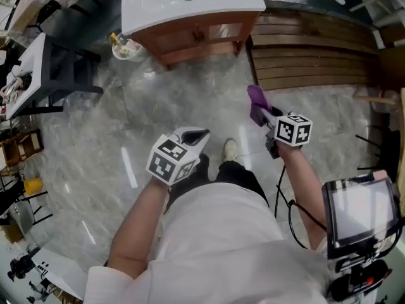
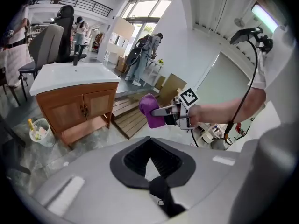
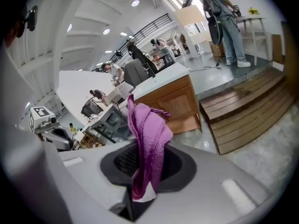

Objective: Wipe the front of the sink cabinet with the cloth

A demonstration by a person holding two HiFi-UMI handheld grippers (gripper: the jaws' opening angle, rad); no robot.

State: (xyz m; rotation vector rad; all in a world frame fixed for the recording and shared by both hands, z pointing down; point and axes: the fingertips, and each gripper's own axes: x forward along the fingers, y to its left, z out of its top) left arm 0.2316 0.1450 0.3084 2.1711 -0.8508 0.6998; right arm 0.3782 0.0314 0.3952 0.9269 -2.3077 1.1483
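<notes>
I see my right gripper (image 1: 259, 111) closed tight on the purple cloth (image 1: 255, 96), held in the air over the marble floor (image 1: 114, 125), in front of the sink cabinet (image 1: 190, 40) and well apart from it. In the right gripper view the cloth (image 3: 147, 139) is pinched between the jaws, and its bunched upper end rises past them and droops a little to the right. Beyond it stands the wooden cabinet front (image 3: 173, 104), with two doors shut. The cloth touches nothing but the gripper. My left gripper (image 1: 193, 135) hangs lower and nearer my body, above the floor, with its jaws brought together and nothing between them. Its own view shows the ribbed pads meeting at the tips, with only floor behind. From that view the right gripper (image 2: 161, 112) comes in from the right with the cloth (image 2: 150, 110) wadded at its tip. The cabinet (image 2: 79, 106) stands to the left under its white basin top (image 2: 70, 76). A small white bin (image 1: 124, 48) sits on the floor just beside the cabinet's left corner. A slatted wooden platform (image 1: 316, 56) lies on the floor to the cabinet's right.
</notes>
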